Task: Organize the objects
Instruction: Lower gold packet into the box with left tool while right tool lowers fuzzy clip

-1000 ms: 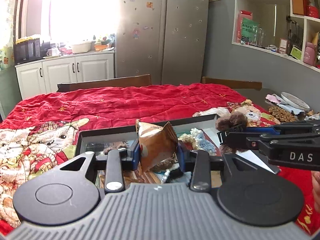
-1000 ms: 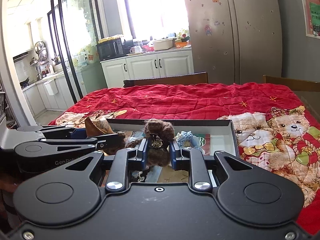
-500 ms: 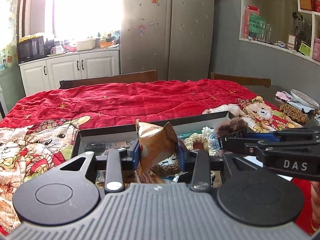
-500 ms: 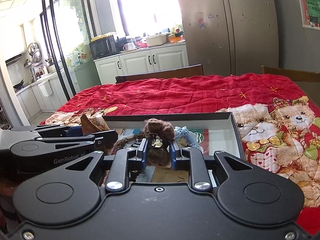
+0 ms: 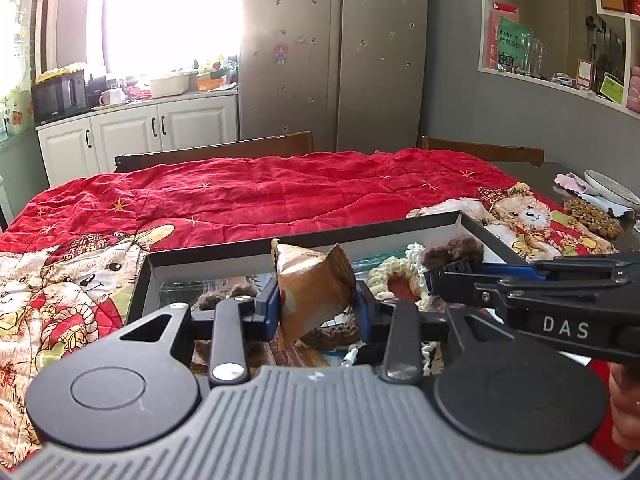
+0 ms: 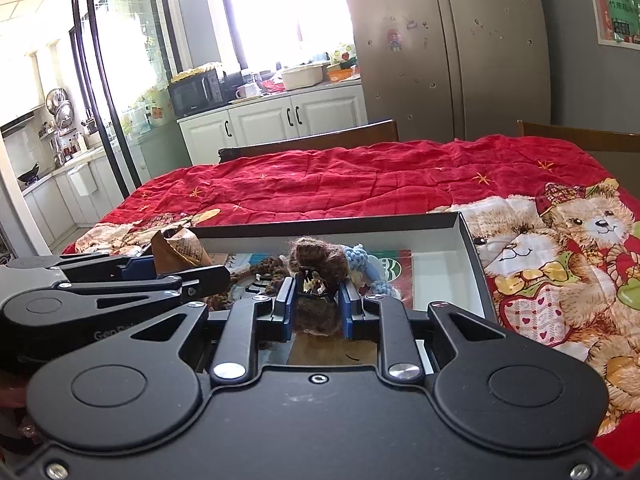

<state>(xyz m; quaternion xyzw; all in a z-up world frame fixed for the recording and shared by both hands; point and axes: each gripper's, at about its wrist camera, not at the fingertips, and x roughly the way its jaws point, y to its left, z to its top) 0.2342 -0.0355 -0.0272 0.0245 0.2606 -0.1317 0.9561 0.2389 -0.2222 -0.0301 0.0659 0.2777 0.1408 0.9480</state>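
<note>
Clutter is what this job is about, and most of it already lies in the shallow black box (image 6: 470, 240) on the red quilt (image 5: 280, 196) that covers the table. Two pieces are held above the box. The left gripper (image 5: 316, 306) has its fingers pinching a crumpled brown snack packet (image 5: 314, 288) by its lower half, so the packet stands upright with its torn corners free. The right gripper (image 6: 318, 306) has its fingers pressed onto a fuzzy brown yarn piece (image 6: 318, 258) that bulges above and below the pads; something dark and shiny sits in it, too small to tell. Both grippers tilt down toward the box, side by side and close, which suggests each item is meant for a spot inside. Cream and red crochet (image 5: 394, 278) and a pale blue knit piece (image 6: 366, 262) already crowd the middle, while the white floor near the right wall looks bare, so I'd guess that is where room remains.
</note>
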